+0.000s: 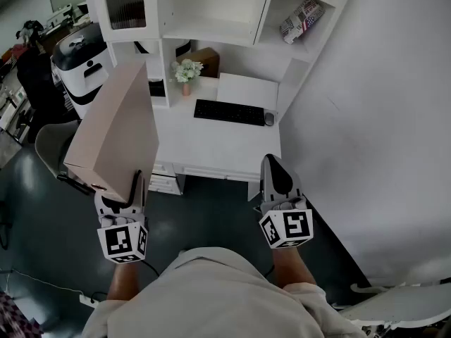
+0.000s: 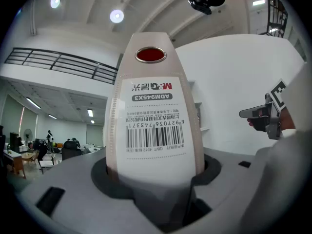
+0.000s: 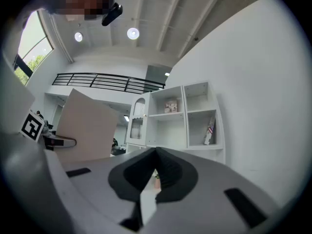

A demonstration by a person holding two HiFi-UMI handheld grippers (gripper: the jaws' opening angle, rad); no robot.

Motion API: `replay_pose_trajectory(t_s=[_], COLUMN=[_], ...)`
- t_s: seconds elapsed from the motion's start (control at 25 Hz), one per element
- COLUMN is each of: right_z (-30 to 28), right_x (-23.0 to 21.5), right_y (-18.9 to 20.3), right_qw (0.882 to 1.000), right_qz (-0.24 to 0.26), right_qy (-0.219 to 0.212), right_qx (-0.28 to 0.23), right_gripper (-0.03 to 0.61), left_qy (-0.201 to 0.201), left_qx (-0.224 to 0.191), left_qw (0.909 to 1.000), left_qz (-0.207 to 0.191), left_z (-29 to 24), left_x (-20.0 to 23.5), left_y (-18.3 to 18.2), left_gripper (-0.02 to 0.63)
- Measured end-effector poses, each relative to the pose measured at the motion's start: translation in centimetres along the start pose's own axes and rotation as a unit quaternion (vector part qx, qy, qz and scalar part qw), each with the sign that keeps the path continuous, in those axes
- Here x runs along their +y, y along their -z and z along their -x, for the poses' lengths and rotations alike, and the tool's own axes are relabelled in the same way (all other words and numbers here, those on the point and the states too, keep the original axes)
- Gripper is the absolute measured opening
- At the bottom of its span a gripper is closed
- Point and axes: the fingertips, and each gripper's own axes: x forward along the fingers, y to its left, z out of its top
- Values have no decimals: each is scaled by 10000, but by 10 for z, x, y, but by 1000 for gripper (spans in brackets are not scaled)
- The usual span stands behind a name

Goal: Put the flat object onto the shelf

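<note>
The flat object is a beige file box [image 1: 116, 129] with a barcode label and a red-backed finger hole on its spine [image 2: 153, 116]. It stands tilted upward from my left gripper [image 1: 137, 183], whose jaws are shut on its lower edge [image 2: 156, 179]. The white shelf unit [image 1: 218, 20] rises over the desk ahead, some way beyond the box, and shows in the right gripper view [image 3: 187, 116] too. My right gripper [image 1: 271, 162] hangs to the right of the box, its jaws shut with nothing between them [image 3: 156, 152].
A white desk [image 1: 211, 146] under the shelves carries a black keyboard [image 1: 229, 111], a mouse and a small flower pot [image 1: 187, 71]. A flag-patterned book [image 1: 301, 18] leans in the upper right compartment. A white wall runs along the right. Chairs stand at left [image 1: 53, 146] and bottom right [image 1: 409, 308].
</note>
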Motion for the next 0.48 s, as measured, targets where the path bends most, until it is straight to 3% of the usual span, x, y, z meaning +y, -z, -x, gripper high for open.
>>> replay_pose_trajectory(t_s=[0.48], right_z=[-6], right_x=[26], right_y=[-2], right_qw=[9999], right_qz=[-33], right_qy=[22], right_qx=[-100], right_gripper=[3], left_qy=[92], left_qx=[2], left_qw=[10000], left_qz=[-12], left_z=[3], left_x=[25], left_y=[7], left_gripper=[284])
